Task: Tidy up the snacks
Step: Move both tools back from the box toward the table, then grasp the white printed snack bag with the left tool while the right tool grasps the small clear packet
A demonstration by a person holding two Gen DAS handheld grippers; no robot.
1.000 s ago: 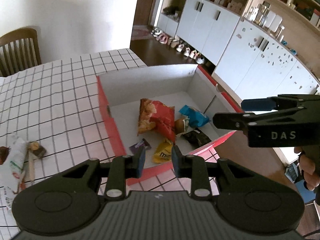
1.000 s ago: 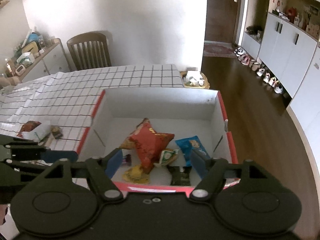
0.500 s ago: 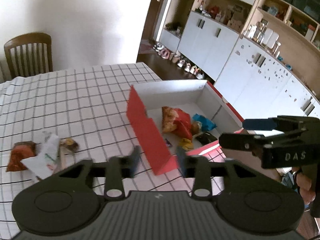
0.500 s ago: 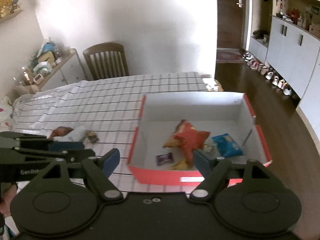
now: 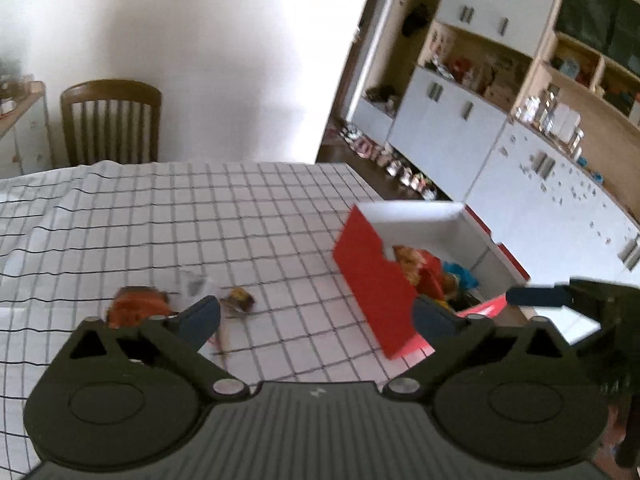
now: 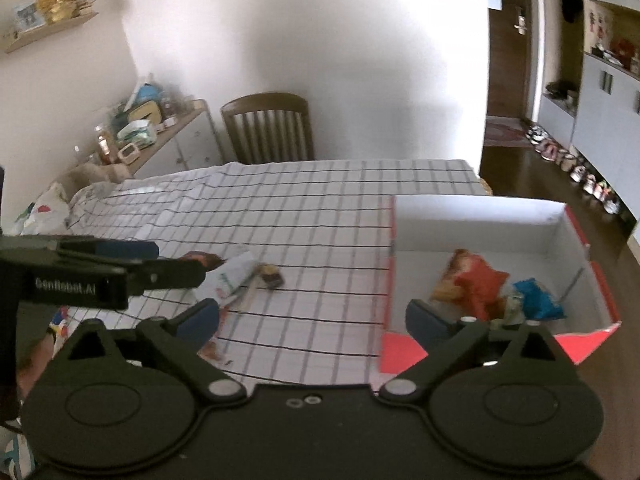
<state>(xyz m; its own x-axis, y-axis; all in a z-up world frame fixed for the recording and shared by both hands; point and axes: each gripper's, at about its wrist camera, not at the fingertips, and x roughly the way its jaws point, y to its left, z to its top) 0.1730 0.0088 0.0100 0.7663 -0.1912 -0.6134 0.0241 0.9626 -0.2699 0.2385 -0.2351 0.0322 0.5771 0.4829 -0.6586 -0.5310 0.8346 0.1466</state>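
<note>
Two hand-held grippers hover over a tabletop (image 6: pixel 320 216) draped in a black-and-white checked cloth. The left hand-held gripper (image 5: pixel 316 314) has its fingers spread wide and grips nothing; the right hand-held gripper (image 6: pixel 312 314) is likewise spread wide and empty. A red cardboard box (image 6: pixel 472 216) with a white interior sits at the tabletop's right end, holding a red chip bag (image 6: pixel 472 280) and, just beside it, a blue snack packet (image 6: pixel 538 300). Well apart from the box, to its left on the cloth, lies a loose cluster of snacks: a white wrapper (image 6: pixel 236 272), a small dark candy (image 6: pixel 272 274) touching its edge, and an orange-red packet (image 5: pixel 136 306) on the far side. A wooden chair (image 6: pixel 268 128) stands against the wall beyond the tabletop.
</note>
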